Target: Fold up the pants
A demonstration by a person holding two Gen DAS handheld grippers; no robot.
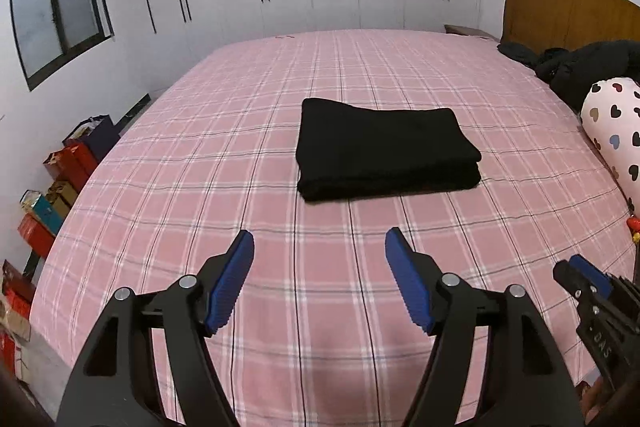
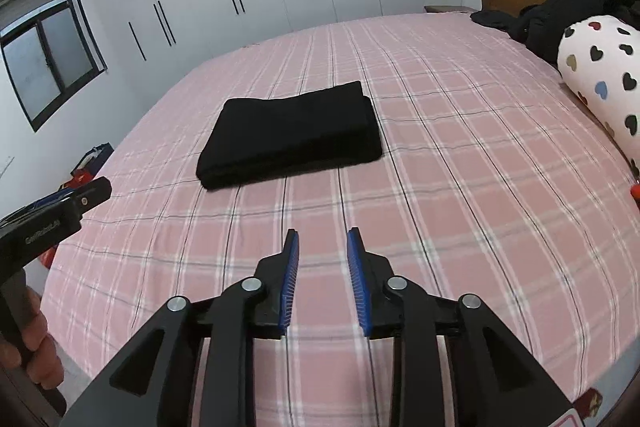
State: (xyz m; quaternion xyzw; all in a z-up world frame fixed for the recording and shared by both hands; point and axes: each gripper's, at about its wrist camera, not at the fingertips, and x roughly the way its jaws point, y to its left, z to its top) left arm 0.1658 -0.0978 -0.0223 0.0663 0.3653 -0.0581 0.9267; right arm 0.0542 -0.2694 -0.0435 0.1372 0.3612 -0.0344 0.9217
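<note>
Black pants (image 1: 386, 151) lie folded, centre frame, on the bed (image 1: 200, 227). Left gripper (image 1: 320, 281) jaws wide apart, right gripper (image 2: 322, 281) slightly apart, both empty at bottom. Fold looks complete; best withdraw without brushing the stack.

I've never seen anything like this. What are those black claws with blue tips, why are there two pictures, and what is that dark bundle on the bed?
Each claw is a hand-held gripper: a person carries one in each hand, and a small camera on each looks forward along its two fingers. So the two pictures show one moment seen from the left gripper and the right gripper. At the left edge of the right view you can see the person's hand holding the other tool. The blue parts are ribbed pads. Both grippers are open and hold nothing. The dark bundle is a pair of black pants, already folded into a neat stack, lying on the pink checked bed. A heart-patterned pillow lies near the headboard.
</note>
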